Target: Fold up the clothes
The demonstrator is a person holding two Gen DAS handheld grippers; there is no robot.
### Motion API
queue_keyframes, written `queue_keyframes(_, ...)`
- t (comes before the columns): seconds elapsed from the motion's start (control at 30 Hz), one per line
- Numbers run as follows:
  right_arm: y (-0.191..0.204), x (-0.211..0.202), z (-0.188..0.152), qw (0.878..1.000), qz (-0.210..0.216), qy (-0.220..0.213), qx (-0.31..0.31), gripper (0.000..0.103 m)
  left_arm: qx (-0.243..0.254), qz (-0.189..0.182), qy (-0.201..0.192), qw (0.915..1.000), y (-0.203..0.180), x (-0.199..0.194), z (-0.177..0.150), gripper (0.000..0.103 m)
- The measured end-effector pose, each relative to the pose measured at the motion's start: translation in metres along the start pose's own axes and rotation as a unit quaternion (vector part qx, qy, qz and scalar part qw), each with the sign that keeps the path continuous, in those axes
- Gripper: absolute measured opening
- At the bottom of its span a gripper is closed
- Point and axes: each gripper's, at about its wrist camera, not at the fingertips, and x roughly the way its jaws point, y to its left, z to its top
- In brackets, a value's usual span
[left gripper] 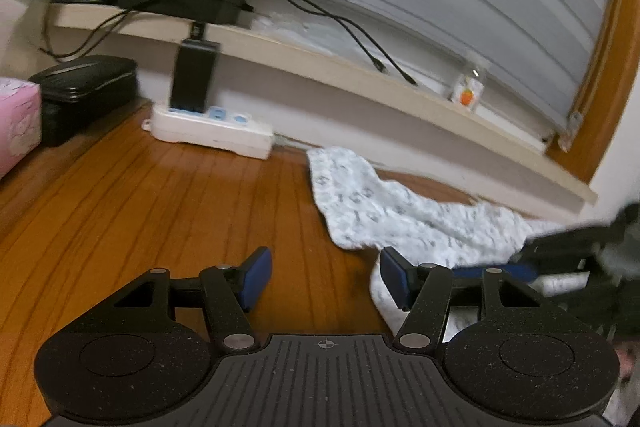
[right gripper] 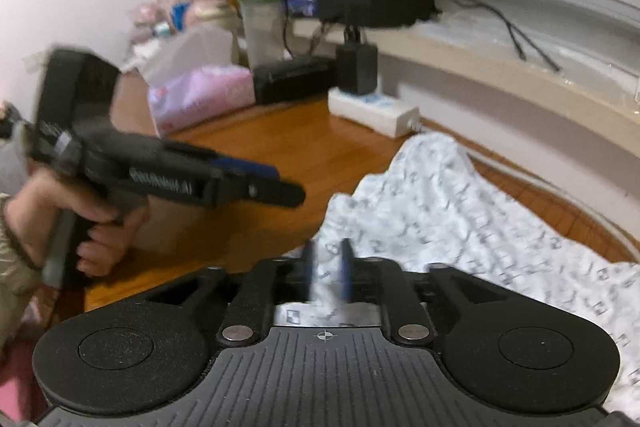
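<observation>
Nearest to us, at the bottom of the left wrist view, is our left gripper [left gripper: 326, 277]. Its blue pads [left gripper: 258, 277] stand wide apart with nothing between them, over the bare wooden table [left gripper: 140, 211]. The right-hand pad sits just beside the near edge of a white patterned garment [left gripper: 400, 211], which lies rumpled and spread out across the table, running back toward the wall below a window ledge [left gripper: 360, 71].

In the right wrist view, our right gripper [right gripper: 328, 271] has its blue pads only a little apart, with a fold of that same white garment [right gripper: 460, 203] rising between them. The picture is blurred here, so we cannot tell for certain whether the pads are pressing the cloth; they look slightly slack around it. The left gripper appears at the left of this view, held in a hand [right gripper: 92, 223].

At the back stand a white power strip [left gripper: 208, 131], a black case [left gripper: 86, 95] and a pink tissue pack [left gripper: 18, 123].

We judge that the fold is barely begun. If the right pads are loose, the cloth may slip out when lifted. The left gripper could close on one layer only, or miss the edge, leaving a crooked fold. A wide sweep might drag fabric against the power strip.
</observation>
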Motion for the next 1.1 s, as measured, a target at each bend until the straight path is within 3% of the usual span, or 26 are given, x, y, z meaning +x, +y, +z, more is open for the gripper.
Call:
queue_keyframes(0.03, 0.006, 0.006, -0.001, 1.0, -0.003, 0.007, 0.001, 0.037, -0.007, 0.002, -0.003, 1.0, 0.002, -0.001, 0.001, 0.064)
queue_keyframes(0.2, 0.03, 0.027, -0.002, 0.999, -0.04, 0.03, -0.003, 0.044, -0.009, 0.002, -0.003, 1.0, 0.003, -0.001, 0.002, 0.064)
queue_keyframes(0.27, 0.035, 0.028, -0.003, 0.998, -0.049, 0.033, 0.0, 0.033, -0.002, 0.003, -0.002, 1.0, 0.001, -0.001, 0.001, 0.067)
queue_keyframes(0.3, 0.036, 0.026, -0.004, 0.998, -0.051, 0.03, 0.0, 0.018, 0.0, 0.002, -0.002, 1.0, 0.001, -0.001, 0.001, 0.068)
queue_keyframes(0.37, 0.034, 0.022, -0.007, 0.999, -0.048, 0.024, 0.005, 0.013, 0.002, 0.0, -0.003, 1.0, 0.0, -0.001, 0.001, 0.068)
queue_keyframes(0.53, 0.014, -0.014, -0.008, 0.997, -0.005, -0.032, 0.068, 0.013, -0.001, -0.003, -0.007, 1.0, 0.002, -0.002, 0.001, 0.068)
queue_keyframes(0.7, -0.016, -0.049, -0.006, 0.985, 0.02, -0.091, 0.145, 0.013, 0.025, -0.008, 0.011, 0.9996, -0.006, 0.003, 0.0, 0.068)
queue_keyframes(0.87, -0.041, -0.065, -0.019, 0.974, 0.029, -0.103, 0.199, 0.013, 0.048, -0.01, 0.015, 0.9987, -0.016, 0.006, -0.002, 0.068)
queue_keyframes(1.1, -0.063, -0.084, -0.034, 0.964, 0.024, -0.122, 0.236, 0.013, 0.033, -0.038, 0.015, 0.9986, -0.027, 0.009, -0.003, 0.068)
